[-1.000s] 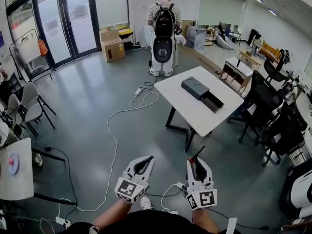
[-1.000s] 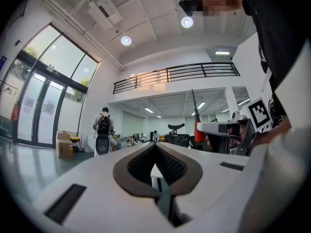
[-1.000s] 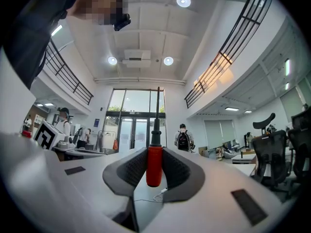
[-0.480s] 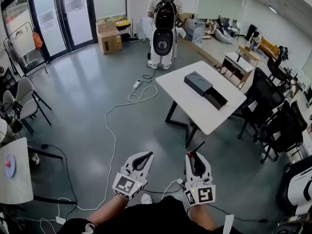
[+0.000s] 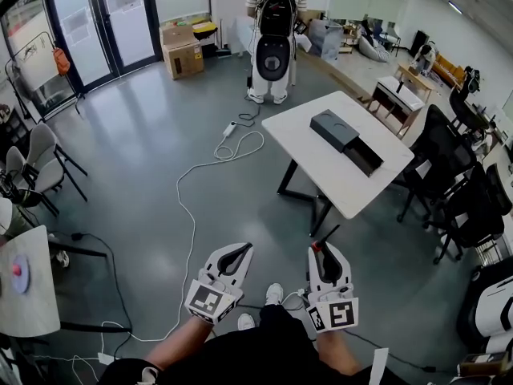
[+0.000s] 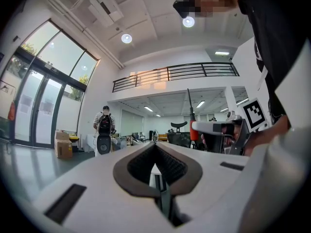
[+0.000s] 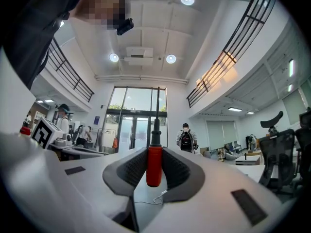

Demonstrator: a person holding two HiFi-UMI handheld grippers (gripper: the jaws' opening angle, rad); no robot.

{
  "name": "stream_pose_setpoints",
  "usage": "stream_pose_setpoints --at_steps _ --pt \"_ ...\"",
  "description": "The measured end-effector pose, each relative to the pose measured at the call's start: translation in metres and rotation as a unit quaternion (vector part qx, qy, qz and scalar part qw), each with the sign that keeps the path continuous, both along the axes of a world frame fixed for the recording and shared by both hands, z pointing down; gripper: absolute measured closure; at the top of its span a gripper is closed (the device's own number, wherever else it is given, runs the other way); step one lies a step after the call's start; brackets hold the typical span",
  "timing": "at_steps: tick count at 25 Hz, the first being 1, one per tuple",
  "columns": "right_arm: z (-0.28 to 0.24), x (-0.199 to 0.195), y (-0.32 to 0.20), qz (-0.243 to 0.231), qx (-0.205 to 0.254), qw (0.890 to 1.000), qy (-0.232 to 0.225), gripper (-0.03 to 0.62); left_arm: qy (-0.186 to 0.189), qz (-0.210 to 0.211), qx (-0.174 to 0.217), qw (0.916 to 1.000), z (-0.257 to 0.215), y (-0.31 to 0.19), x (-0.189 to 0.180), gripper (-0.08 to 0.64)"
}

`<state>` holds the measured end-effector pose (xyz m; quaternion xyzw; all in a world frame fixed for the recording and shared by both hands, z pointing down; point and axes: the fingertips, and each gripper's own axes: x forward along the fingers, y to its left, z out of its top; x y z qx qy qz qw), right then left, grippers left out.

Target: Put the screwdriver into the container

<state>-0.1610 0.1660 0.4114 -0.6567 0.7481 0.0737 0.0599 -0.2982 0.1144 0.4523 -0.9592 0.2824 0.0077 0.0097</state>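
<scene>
The screwdriver (image 5: 321,245) has a red handle and a black shaft, and it points up and forward from my right gripper (image 5: 325,257). In the right gripper view the pads of that gripper (image 7: 154,152) press on the red handle (image 7: 154,166). My left gripper (image 5: 232,257) hangs beside it over the grey floor, its jaw tips meeting with nothing between them (image 6: 155,147). The left gripper view also shows the screwdriver (image 6: 194,129) off to the right. The container (image 5: 346,141), a dark box with an open tray end, lies on the white table (image 5: 317,171) ahead and to the right, well beyond both grippers.
A person with a backpack (image 5: 275,34) stands past the table. A white cable (image 5: 191,215) snakes across the floor. Black office chairs (image 5: 457,203) crowd the right side. Cardboard boxes (image 5: 183,54) sit by the glass doors, and chairs (image 5: 36,167) and a small table (image 5: 28,295) stand at the left.
The view has shifted as I walk, and the table sits slightly differently in the picture. Both grippers keep their pose, the screwdriver still held in the right one.
</scene>
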Motion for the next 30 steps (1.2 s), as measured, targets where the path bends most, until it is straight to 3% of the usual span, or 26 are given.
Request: stream_pose_setpoints --at_steps 8,23,30 --pt "0.004 0.028 -0.042 -0.003 -0.001 1.0 -0.002 0.483 -0.007 0.002 -0.01 0.9999 0.009 -0.038 0.027 0.555" --pt "0.021 0.143 -0.12 0.024 -0.018 0.999 -0.013 0.483 -0.021 0.008 -0.007 0.9997 0.006 -0.131 0.138 0.555" --pt "0.018 0.171 -0.139 0.017 -0.006 1.0 -0.007 0.483 -0.025 0.01 -0.002 0.9996 -0.003 -0.15 0.169 0.555"
